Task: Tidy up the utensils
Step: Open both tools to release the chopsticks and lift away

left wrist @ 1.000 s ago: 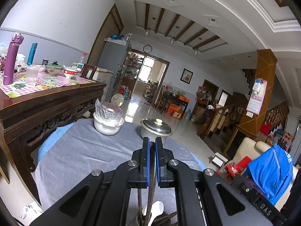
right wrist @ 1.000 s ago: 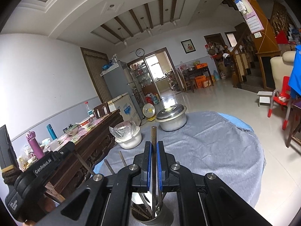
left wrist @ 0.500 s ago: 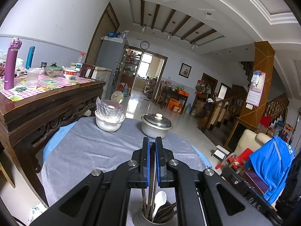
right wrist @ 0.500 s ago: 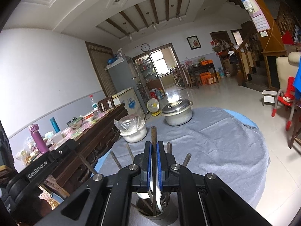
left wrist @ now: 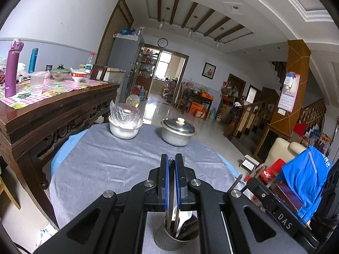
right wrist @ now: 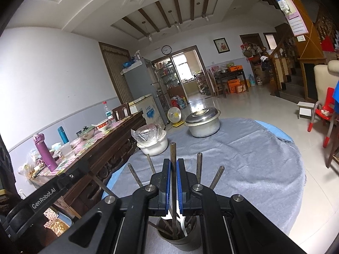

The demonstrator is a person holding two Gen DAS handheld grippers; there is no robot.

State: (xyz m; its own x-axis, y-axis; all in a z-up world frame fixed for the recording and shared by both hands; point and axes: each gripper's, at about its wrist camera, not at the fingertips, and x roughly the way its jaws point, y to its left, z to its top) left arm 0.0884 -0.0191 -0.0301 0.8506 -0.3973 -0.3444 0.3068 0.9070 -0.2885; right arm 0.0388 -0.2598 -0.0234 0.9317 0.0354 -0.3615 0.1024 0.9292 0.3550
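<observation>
A metal utensil cup [left wrist: 173, 240] stands on the grey-clothed round table [left wrist: 101, 165], right under both grippers; it also shows in the right wrist view [right wrist: 180, 239]. It holds several dark chopsticks and a white spoon [left wrist: 183, 220]. My left gripper [left wrist: 171, 165] is shut on a thin metal utensil [left wrist: 172, 209] that hangs down into the cup. My right gripper [right wrist: 173, 167] is shut on a dark chopstick [right wrist: 173, 154] that stands upright with its lower end in the cup. Other chopsticks [right wrist: 198, 165] fan out around it.
A white bowl with a plastic bag [left wrist: 125, 124] and a lidded steel pot [left wrist: 178, 131] stand at the table's far side. A dark wooden side table [left wrist: 53, 105] with bottles and bowls is to the left. Chairs and a blue jacket [left wrist: 305, 182] are to the right.
Both grippers have risen above the cup, so more of the cup and table shows. The utensil in the left gripper and the chopstick in the right stay clamped.
</observation>
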